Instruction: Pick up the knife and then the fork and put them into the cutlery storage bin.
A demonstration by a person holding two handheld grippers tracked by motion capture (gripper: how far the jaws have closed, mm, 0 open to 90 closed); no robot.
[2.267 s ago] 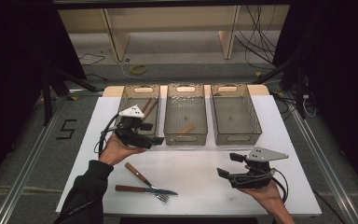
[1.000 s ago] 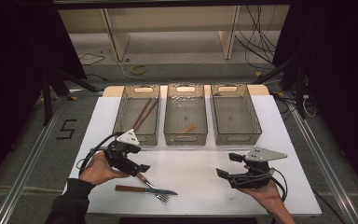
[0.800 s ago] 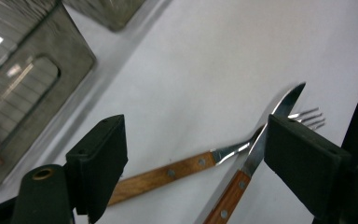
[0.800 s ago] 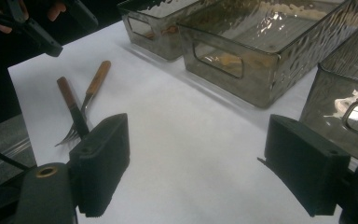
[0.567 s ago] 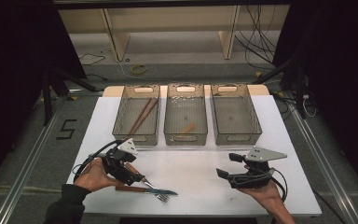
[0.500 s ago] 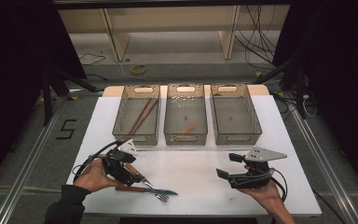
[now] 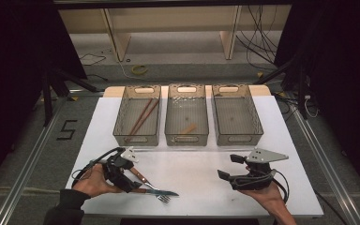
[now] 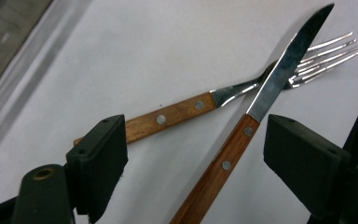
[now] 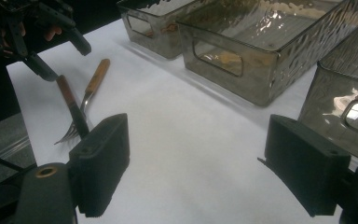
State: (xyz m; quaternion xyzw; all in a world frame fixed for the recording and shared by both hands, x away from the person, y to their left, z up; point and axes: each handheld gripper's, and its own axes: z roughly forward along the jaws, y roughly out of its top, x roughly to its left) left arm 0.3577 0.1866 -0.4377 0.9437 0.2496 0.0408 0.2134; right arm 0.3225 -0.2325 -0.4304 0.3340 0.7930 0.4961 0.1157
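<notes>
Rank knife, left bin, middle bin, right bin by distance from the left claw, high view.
From the left claw:
1. Knife, right at its tips, near edge.
2. Left bin, just behind.
3. Middle bin, behind, rightward.
4. Right bin, far right.

Bare table [image 7: 192,168] between both claws

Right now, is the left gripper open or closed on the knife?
Open. In the left gripper view, the left gripper has its jaws spread wide on either side of the knife handle, touching neither side.
</notes>
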